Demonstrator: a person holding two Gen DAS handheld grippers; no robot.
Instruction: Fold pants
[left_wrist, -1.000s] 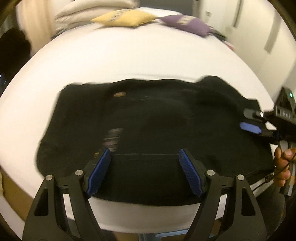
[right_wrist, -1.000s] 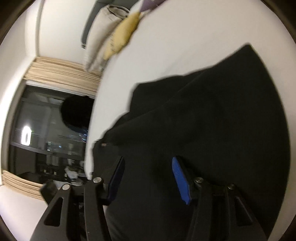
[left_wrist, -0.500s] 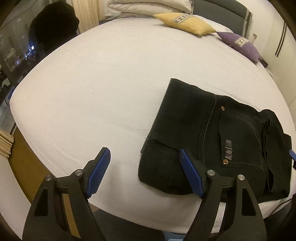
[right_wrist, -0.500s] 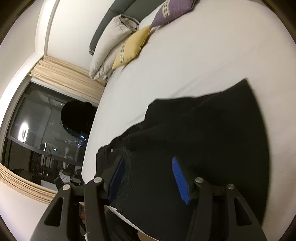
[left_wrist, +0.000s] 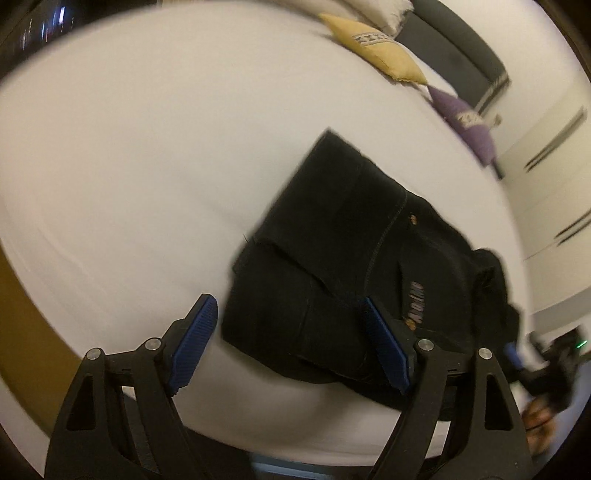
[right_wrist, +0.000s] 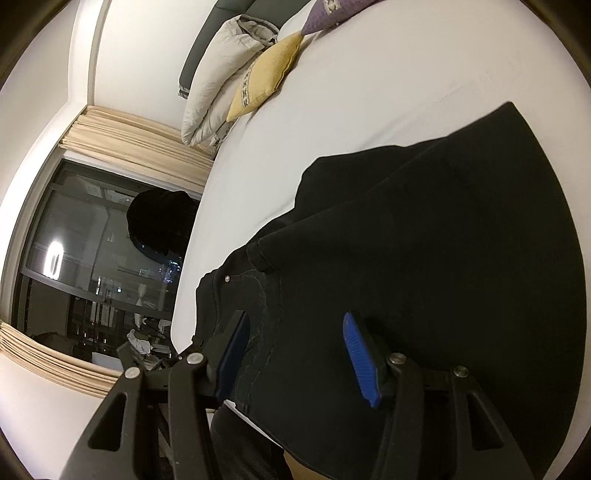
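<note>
Black pants (left_wrist: 354, 266) lie folded in a compact stack near the front edge of a white bed (left_wrist: 129, 166); a back pocket with a small logo faces up. They also fill the right wrist view (right_wrist: 443, 258). My left gripper (left_wrist: 291, 347) is open and empty, just in front of the stack's near left corner. My right gripper (right_wrist: 295, 358) is open and empty, hovering over the pants' waist end near the bed edge. The right gripper also shows blurred at the far right of the left wrist view (left_wrist: 546, 365).
A yellow cushion (left_wrist: 373, 51), a purple cushion (left_wrist: 465, 122) and a folded pale duvet (right_wrist: 221, 81) lie at the head of the bed. A dark window (right_wrist: 92, 266) with beige curtains is left of the bed. A dark headboard (left_wrist: 461, 55) stands behind.
My left gripper swung left off the pants and then tilted back toward them. My right gripper drew back a little from the pants. Both stayed open.
</note>
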